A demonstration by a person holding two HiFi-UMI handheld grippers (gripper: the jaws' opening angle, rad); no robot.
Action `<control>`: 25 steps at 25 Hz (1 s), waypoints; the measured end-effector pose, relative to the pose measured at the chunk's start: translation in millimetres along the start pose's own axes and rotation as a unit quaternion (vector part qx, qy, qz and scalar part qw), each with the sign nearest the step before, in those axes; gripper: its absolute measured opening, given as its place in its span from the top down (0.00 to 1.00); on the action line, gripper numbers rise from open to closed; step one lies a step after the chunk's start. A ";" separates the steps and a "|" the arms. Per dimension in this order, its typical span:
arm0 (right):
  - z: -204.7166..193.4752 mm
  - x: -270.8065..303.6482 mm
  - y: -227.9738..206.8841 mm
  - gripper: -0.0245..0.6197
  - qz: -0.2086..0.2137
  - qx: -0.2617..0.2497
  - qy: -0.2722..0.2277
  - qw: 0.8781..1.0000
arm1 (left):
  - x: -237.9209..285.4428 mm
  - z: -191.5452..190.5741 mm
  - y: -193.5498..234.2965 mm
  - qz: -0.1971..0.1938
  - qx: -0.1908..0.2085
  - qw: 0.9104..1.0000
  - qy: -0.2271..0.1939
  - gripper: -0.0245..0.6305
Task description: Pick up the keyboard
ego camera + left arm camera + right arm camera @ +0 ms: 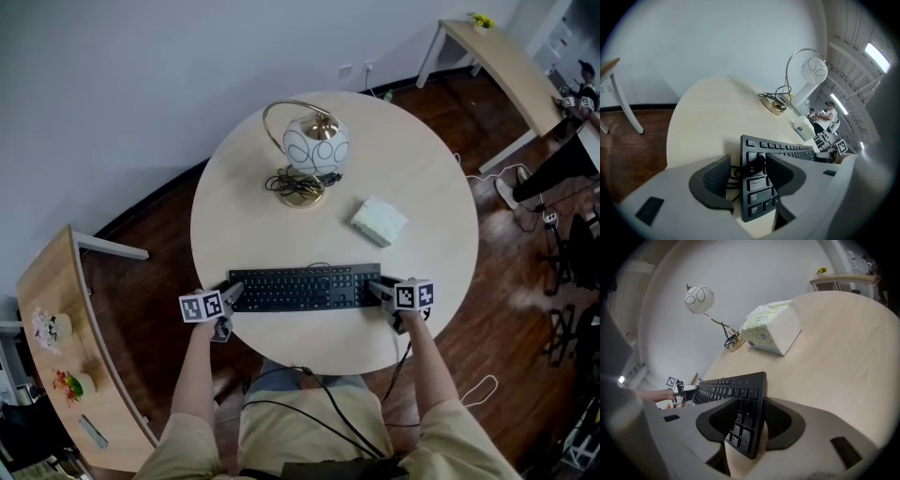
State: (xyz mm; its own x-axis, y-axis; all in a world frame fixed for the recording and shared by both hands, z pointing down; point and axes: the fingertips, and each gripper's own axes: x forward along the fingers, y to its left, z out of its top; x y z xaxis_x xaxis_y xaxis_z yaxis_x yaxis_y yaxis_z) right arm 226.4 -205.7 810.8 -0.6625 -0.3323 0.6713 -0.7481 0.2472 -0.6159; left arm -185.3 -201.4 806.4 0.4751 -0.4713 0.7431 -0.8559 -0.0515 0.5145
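Saw keyboard (305, 287) at front edge of table (422, 187), lamp (307, 150) behind it, tissue box (379, 221) between them, more to right.

Both bare forearms reach forward from the body to the near edge of the table (422, 234), the left forearm (194, 370) and right forearm (424, 370) spread well apart. Each gripper slopes downward, its tip turned inward toward the other. The left gripper (234, 292) has its fingers (715, 176) apart around the left end of the keyboard (305, 287), one over the keys, the other clear of the edge. The right gripper (378, 288) has its fingers (780, 420) clamped on the keyboard's right end, pads pressing both faces.
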 end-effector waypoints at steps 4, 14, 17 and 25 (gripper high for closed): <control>1.4 -2.3 1.5 0.70 0.007 0.021 -0.023 0.999 | 2.2 -2.1 -7.8 -0.039 -0.052 0.998 -0.016 0.72; -0.6 -10.3 2.7 0.70 -0.028 0.027 -0.037 0.999 | -5.8 -17.0 -14.3 -0.064 -0.047 0.997 0.011 0.72; 5.2 -17.5 9.8 0.70 -0.032 0.023 -0.054 0.998 | -10.7 -5.9 -18.3 -0.065 -0.038 0.997 -0.010 0.72; 51.1 -57.8 45.2 0.70 -0.025 -0.005 -0.131 0.991 | -46.4 65.1 -59.7 -0.105 0.013 0.990 -0.097 0.73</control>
State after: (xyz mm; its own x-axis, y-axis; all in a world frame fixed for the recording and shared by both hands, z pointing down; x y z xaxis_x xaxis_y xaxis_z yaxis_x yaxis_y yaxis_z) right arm 232.8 -221.8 723.0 -0.5923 -0.5692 0.5703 -0.7814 0.2333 -0.5787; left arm -169.6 -233.7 713.3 0.5980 -0.6072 0.5232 -0.7482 -0.1887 0.6360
